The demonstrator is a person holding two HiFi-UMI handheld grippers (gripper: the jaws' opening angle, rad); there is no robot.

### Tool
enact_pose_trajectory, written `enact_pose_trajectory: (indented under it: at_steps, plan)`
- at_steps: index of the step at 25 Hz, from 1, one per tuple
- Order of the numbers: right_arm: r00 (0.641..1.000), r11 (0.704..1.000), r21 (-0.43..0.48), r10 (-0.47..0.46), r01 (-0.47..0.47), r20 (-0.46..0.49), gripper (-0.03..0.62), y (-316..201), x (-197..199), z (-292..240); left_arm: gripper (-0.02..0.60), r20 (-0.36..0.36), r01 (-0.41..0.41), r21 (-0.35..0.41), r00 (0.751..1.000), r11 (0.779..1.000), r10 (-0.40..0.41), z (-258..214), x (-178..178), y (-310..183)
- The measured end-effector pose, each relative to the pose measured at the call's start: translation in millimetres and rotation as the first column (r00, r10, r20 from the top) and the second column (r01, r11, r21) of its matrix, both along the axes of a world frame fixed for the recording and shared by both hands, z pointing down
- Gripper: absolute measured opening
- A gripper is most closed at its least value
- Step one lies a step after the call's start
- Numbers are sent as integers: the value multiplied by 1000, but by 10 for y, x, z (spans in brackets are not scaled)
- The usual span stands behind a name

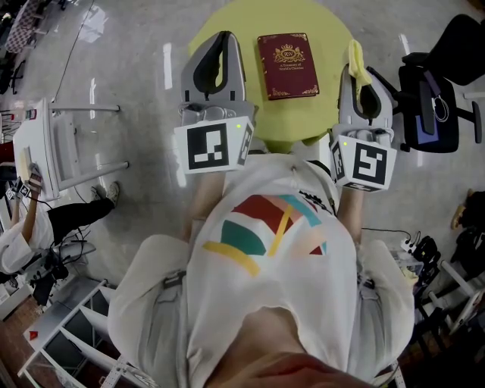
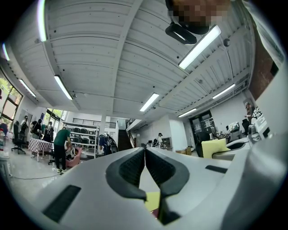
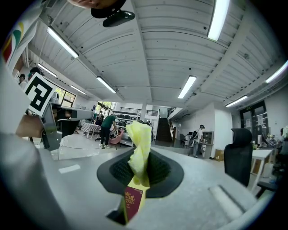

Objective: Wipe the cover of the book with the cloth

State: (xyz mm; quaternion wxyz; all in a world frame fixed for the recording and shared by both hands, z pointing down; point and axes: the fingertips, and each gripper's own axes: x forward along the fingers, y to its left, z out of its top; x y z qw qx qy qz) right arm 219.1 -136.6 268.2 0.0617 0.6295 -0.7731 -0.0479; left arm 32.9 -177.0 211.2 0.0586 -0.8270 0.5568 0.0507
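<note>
A dark red book point(image 1: 288, 66) with a gold emblem lies flat on the round yellow-green table point(image 1: 227, 19). My left gripper point(image 1: 224, 35) hangs over the table's left edge, to the left of the book, and its jaws are shut on nothing; in the left gripper view the fingertips point(image 2: 145, 150) meet and point towards the ceiling. My right gripper point(image 1: 356, 70) is to the right of the book, shut on a yellow cloth point(image 1: 354, 59). In the right gripper view the cloth point(image 3: 140, 150) stands bunched up between the pads, and the book point(image 3: 132, 203) shows below it.
A black office chair point(image 1: 428, 98) stands right of the table. A white rack point(image 1: 53, 144) and a seated person point(image 1: 38, 220) are on the left. A power strip and cables point(image 1: 409, 246) lie on the floor at the right. My own torso fills the lower half of the head view.
</note>
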Motion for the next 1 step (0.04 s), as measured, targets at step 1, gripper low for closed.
enact_pose_trajectory:
  at_steps: [1]
  plan:
    - [1000, 1000, -1, 2, -2, -2, 29, -2, 4, 4, 20, -1, 0, 0, 1000, 1000, 0, 0, -5, -6]
